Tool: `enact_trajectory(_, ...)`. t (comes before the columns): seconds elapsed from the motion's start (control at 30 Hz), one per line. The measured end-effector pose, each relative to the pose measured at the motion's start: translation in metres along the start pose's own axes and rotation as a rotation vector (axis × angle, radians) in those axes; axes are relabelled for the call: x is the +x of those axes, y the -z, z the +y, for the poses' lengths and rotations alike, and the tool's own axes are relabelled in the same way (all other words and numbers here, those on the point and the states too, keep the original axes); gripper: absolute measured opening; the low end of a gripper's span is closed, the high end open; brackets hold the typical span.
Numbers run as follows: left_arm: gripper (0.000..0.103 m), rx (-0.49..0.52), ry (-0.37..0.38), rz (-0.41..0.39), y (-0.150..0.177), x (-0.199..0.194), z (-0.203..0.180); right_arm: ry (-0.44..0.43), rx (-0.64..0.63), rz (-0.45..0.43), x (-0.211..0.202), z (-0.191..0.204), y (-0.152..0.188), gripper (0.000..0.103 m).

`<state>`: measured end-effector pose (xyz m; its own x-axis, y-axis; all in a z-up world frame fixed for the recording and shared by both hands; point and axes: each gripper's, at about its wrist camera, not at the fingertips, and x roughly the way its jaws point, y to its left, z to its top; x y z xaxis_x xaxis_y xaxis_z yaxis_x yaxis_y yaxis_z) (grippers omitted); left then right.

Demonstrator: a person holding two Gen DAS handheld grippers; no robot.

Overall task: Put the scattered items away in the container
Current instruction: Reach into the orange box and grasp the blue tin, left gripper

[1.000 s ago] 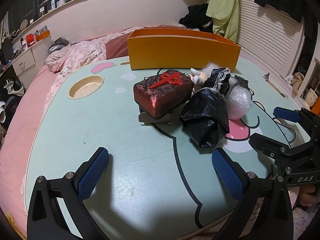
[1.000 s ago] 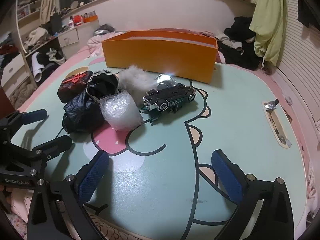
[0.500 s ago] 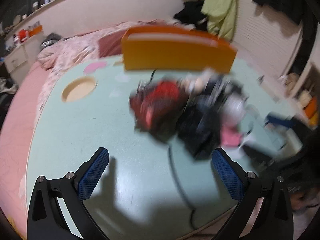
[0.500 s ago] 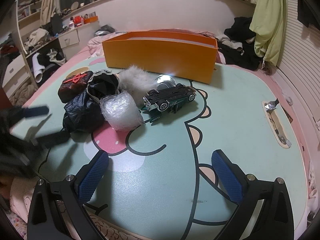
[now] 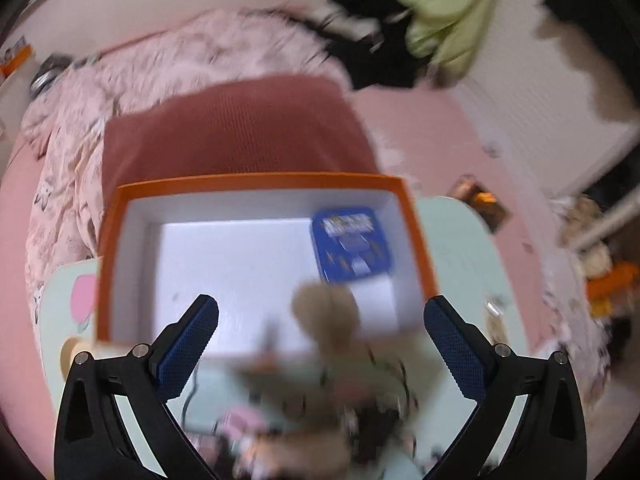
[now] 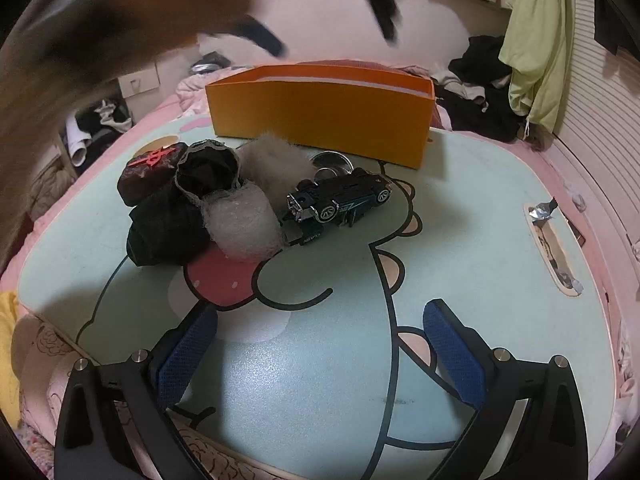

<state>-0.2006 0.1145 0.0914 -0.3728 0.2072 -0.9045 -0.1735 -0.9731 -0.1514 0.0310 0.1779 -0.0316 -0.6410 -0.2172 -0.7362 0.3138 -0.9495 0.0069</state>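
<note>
Right tool (image 6: 320, 344): pads spread wide over the bare mint desk (image 6: 460, 240), nothing between them.
Left tool (image 5: 320, 340): pads wide apart and closing, gripping nothing; it looks down into the box, and a blurred tan fuzzy shape shows between them lower down.
Scattered pile: in the middle of the desk, in front of the box and well short of it.
Black bag (image 6: 164, 228): nearest of the pile, crumpled.
Bubble-wrap bundle (image 6: 244, 224): just right of the bag, touching it.
Toy car (image 6: 340, 198): black and teal, lying on its side; lettering on it too small to read.
Red block (image 6: 150, 172): dark, with a raised red character on top.
Grey fur ball (image 6: 276, 162): behind the bundle.
Orange box (image 6: 320, 120): at the far edge of the desk; white inside.
Blue tin (image 5: 350, 242): in the box's far right corner; its print is blurred, unreadable.
Bed (image 5: 440, 140): pink, beyond the box.
</note>
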Motion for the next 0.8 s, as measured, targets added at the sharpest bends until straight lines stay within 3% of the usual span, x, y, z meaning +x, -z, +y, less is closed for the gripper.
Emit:
enact_trajectory(0.07, 0.089, -0.034, -0.015, 0.046, -0.015, 0.027, -0.007, -0.003, 0.001, -0.004, 0.0, -0.001, 0.0, 0.103)
enact_trajectory(0.2, 0.088, -0.231, 0.143, 0.154, -0.025, 0.073, -0.002, -0.009, 0.002, -0.014, -0.001, -0.002, 0.001, 0.103)
enact_trajectory(0.27, 0.088, -0.252, 0.149, 0.157, -0.022, 0.082, -0.002, -0.013, 0.004, -0.019, -0.001, -0.002, 0.002, 0.103)
enact_trajectory(0.37, 0.09, -0.136, -0.005, 0.109, -0.017, 0.081, -0.021, -0.017, 0.004, -0.024, -0.001, -0.003, 0.003, 0.103)
enact_trajectory(0.5, 0.09, -0.068, -0.056, 0.077, -0.009, 0.074, -0.026, -0.022, 0.008, -0.025, 0.0, -0.001, 0.003, 0.103)
enact_trajectory(0.67, 0.084, 0.007, -0.22, 0.018, -0.001, 0.055, -0.009, -0.02, 0.007, -0.026, -0.001, 0.0, 0.003, 0.103)
enact_trajectory(0.7, 0.077, 0.017, -0.198, 0.026, 0.0, 0.051, -0.005, -0.019, 0.006, -0.026, 0.0, 0.0, 0.003, 0.103)
enact_trajectory(0.8, 0.076, -0.002, -0.071, 0.05, -0.003, 0.043, 0.001, -0.018, 0.006, -0.026, 0.0, 0.0, 0.003, 0.103)
